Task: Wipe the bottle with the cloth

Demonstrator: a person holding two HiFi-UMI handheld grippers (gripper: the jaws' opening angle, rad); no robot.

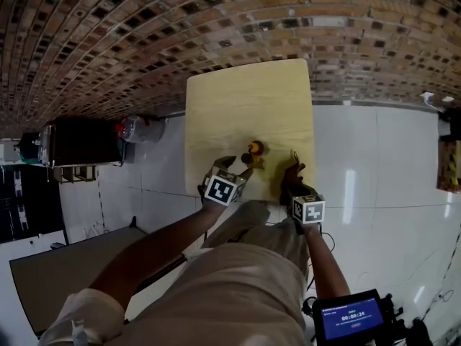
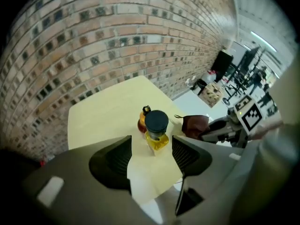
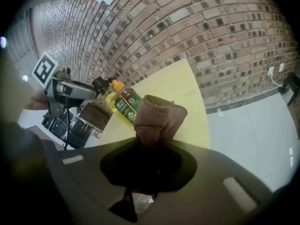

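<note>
Nearest the person, the right gripper [image 3: 151, 146] is clamped on a bunched brown cloth [image 3: 158, 114], held up off the table [image 1: 245, 99] and not touching anything else. The left gripper [image 1: 236, 167] points steeply down with its jaws wide apart. The bottle [image 2: 157, 129] stands upright just beyond them, in line with the gap, and neither pad presses on it.

In the head view the bottle is at about 1 o'clock from the left gripper, and the cloth is near it at about 4 o'clock of the bottle. The cloth is clear of the bottle, so wiping contact is not yet made.

The next move probably calls for the left jaws to close on the bottle's body to steady it, low enough not to tip it. The cloth would then come in from 3 o'clock to rub its side.

The bottle holds yellow liquid under a dark cap. Touching or just behind it, at 11 o'clock in the left gripper view, a second bottle [image 2: 142, 122] holds something reddish-orange and is also capped.
</note>
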